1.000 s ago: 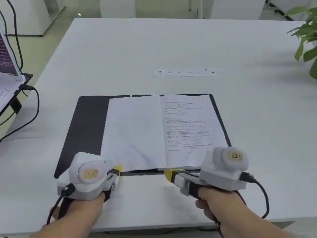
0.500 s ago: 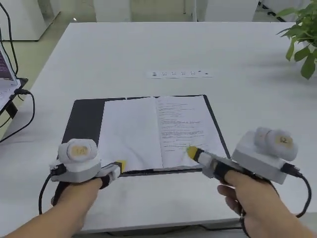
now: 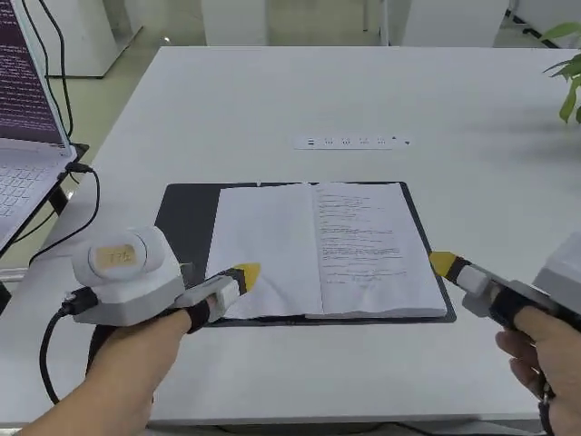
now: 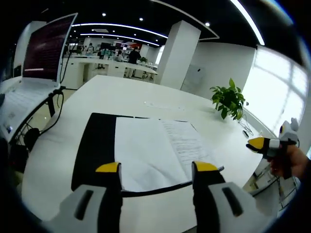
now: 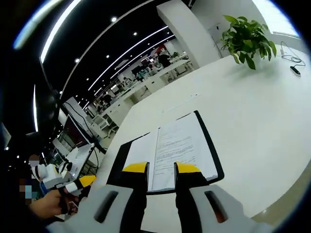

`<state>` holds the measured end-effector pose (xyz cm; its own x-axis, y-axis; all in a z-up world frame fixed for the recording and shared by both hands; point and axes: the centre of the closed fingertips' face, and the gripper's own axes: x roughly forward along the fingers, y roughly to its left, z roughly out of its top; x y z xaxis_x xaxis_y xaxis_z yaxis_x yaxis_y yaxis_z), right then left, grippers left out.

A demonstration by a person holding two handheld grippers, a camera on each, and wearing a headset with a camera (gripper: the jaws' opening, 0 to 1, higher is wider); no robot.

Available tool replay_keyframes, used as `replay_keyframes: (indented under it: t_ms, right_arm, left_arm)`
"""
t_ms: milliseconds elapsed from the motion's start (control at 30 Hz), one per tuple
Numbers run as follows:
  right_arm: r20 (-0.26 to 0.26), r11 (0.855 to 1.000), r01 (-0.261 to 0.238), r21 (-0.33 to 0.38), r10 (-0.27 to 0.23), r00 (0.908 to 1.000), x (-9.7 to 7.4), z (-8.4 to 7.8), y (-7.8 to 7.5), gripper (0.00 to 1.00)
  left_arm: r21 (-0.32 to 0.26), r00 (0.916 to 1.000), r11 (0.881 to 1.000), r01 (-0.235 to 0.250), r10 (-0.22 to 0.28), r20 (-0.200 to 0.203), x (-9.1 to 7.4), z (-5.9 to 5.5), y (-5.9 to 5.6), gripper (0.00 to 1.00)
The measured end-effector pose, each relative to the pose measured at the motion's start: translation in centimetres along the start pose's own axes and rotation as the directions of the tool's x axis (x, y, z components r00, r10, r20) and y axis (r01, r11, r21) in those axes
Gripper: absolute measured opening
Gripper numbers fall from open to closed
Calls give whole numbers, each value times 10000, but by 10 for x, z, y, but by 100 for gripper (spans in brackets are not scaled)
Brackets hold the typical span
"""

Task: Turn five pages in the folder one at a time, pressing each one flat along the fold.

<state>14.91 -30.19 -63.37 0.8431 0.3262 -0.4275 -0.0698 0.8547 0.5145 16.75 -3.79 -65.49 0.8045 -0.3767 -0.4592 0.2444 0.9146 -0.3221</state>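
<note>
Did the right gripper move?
Yes. The right gripper went from the near edge of the folder, by its fold, out to its right edge.

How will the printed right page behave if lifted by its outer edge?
Probably floppy: the printed page looks like a thin sheet lying flat. Likely held at the fold, so it should arc over, not slide off the folder.

The folder (image 3: 184, 227) is black, its pages (image 3: 272, 250) white, and the left tongs (image 4: 156, 167) and right tongs (image 5: 161, 168) are yellow-tipped.
</note>
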Motion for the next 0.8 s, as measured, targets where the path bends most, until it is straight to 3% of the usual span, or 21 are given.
replay_keyframes:
  t_ms: [167, 300, 433, 533, 700, 800]
  right_arm:
    - [-416, 9915, 27, -1299, -82, 9991, -1, -7, 0, 34]
    - [-377, 9841, 80, -1775, -149, 9992, -1, -8, 3, 43]
    - [-348, 9781, 167, -2074, -245, 9991, -1, -7, 2, 58]
    - [-446, 9737, 178, -2273, -286, 9986, 0, -6, 2, 65]
    - [-815, 9594, 219, -2812, -466, 9956, 1, -9, -2, 83]
    - [-939, 9511, 143, -3085, -454, 9945, 2, -9, -4, 92]
  left_arm:
    - [214, 9997, 9997, -154, 149, 209, -11, 8, 1, 67]
    - [578, 9992, 9979, -307, 292, 255, -18, 11, 3, 75]
    - [1042, 9990, 9937, -417, 399, 195, -25, 9, 6, 81]
    - [1085, 9990, 9932, -433, 417, 172, -28, 5, 9, 86]
    - [950, 9980, 9938, -575, 597, -203, -33, -5, 16, 97]
    - [1235, 9968, 9900, -686, 730, -317, -39, -7, 19, 99]
